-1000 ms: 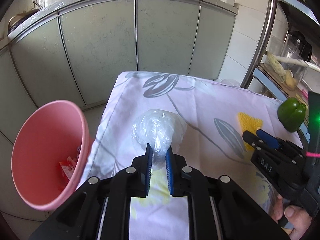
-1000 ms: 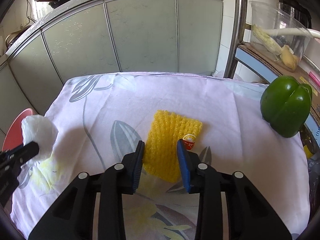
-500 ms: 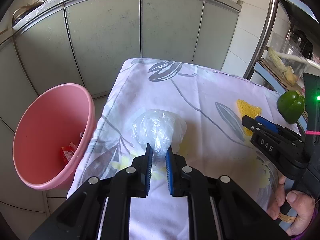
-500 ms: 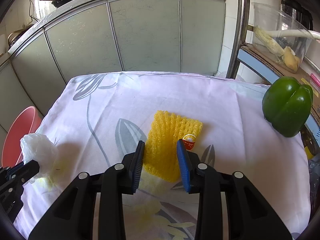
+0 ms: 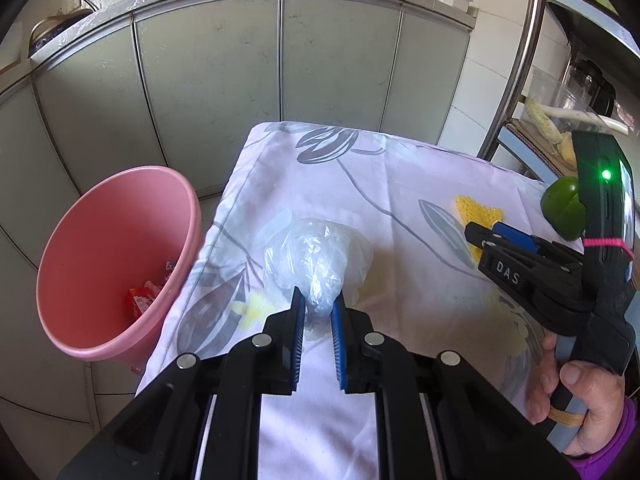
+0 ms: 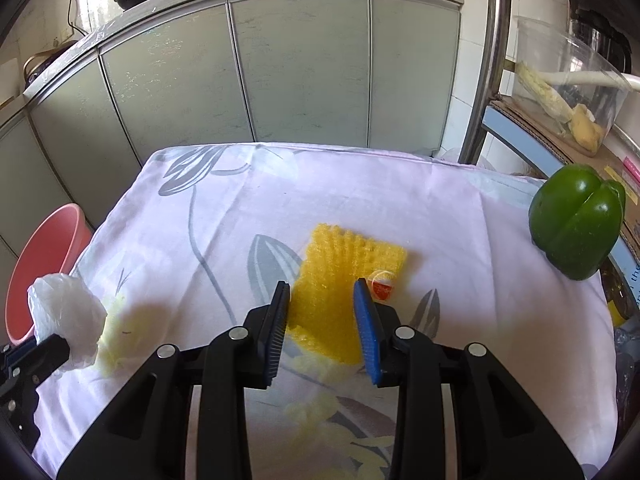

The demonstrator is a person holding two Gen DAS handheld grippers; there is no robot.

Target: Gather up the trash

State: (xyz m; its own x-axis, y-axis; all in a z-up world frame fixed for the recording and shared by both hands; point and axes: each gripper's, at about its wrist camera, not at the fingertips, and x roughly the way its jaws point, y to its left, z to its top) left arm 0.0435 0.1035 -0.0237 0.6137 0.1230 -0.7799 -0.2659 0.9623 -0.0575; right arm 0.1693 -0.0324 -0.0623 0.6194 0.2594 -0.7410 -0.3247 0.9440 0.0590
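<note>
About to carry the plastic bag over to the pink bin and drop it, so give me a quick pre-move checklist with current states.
1. Left gripper shut on the crumpled plastic bag: ok.
2. Bag clear of the tablecloth: cannot tell.
3. Pink bin mouth open, room above the wrappers inside: ok.
4. Bag over the bin: not ok, it is above the cloth, to the right of the rim.
5. Right gripper out of the left one's path: ok, open around the yellow foam net.
6. Green pepper apart from both grippers: ok.

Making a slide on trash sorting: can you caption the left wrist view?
Left hand-held gripper clamps a crumpled plastic bag above the tablecloth, pink bin alongside.
</note>
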